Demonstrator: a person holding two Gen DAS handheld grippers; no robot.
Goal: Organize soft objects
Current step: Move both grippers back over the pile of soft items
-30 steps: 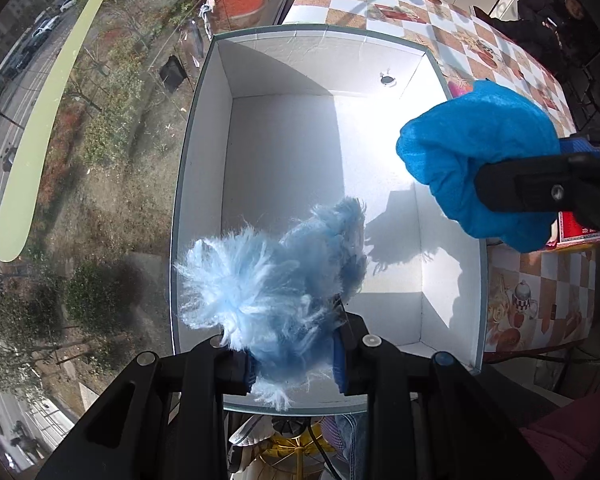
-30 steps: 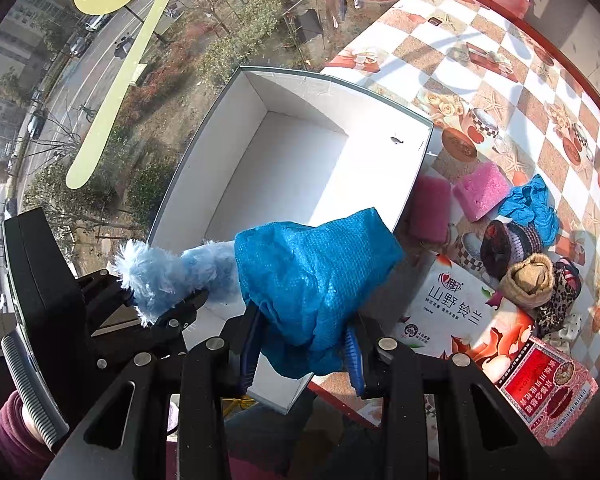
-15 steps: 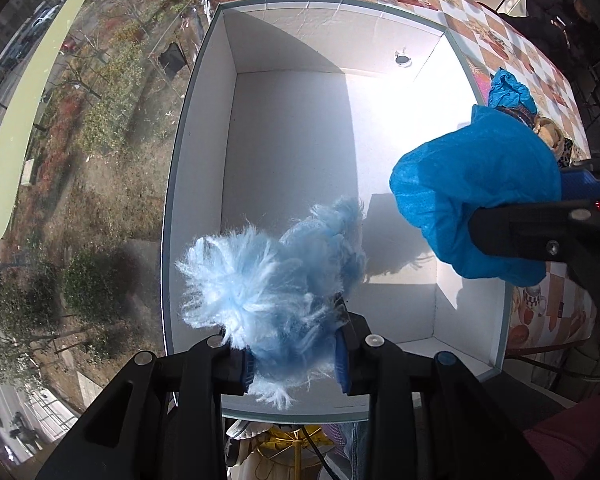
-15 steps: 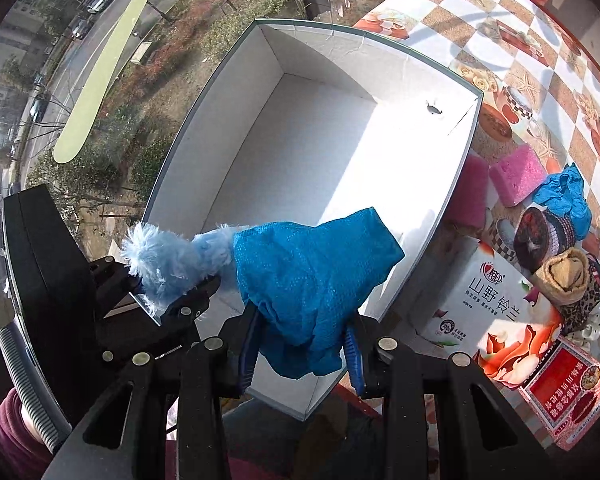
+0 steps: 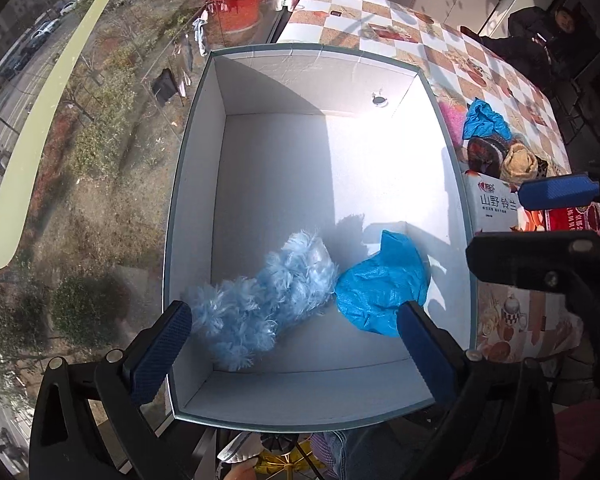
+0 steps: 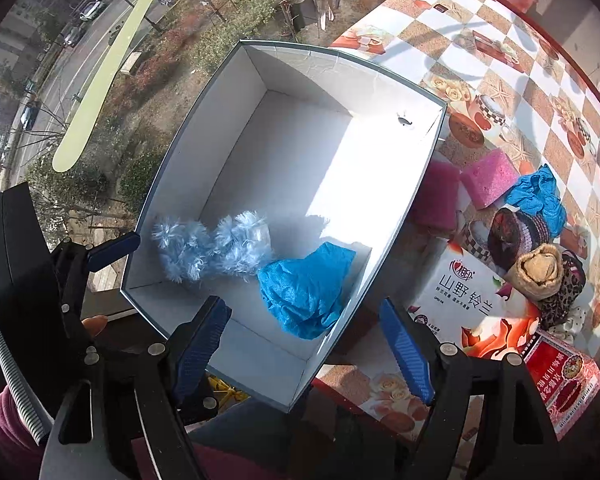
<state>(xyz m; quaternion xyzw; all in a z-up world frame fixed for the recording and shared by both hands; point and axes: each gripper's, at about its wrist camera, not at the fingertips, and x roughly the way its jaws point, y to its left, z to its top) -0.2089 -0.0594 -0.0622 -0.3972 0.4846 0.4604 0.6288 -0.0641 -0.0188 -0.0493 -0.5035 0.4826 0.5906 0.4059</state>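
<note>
A white open box (image 5: 204, 184) (image 6: 180, 184) stands at the table's window edge. On its floor at the near end lie a fluffy light-blue piece (image 5: 268, 300) (image 6: 216, 250) and a crumpled bright-blue cloth (image 5: 380, 284) (image 6: 306, 290), side by side and touching. My left gripper (image 5: 296, 320) hangs above them with its jaws opening wide and nothing between its pads. My right gripper (image 6: 306, 320) is over the box's near right corner, its jaws opening too, the blue cloth lying free below them.
Right of the box on the checked tablecloth lie two pink sponges (image 6: 488, 178), a blue glove (image 6: 538, 196), a dark knit piece (image 6: 518, 232), a tan rolled cloth (image 6: 538, 270), a printed white carton (image 6: 468, 292) and a red packet (image 6: 564, 384). A window is left of the box.
Both grippers opened and let go. The fluffy light-blue piece and the bright-blue cloth dropped from the fingers onto the box floor. Neither hand shifted much.
</note>
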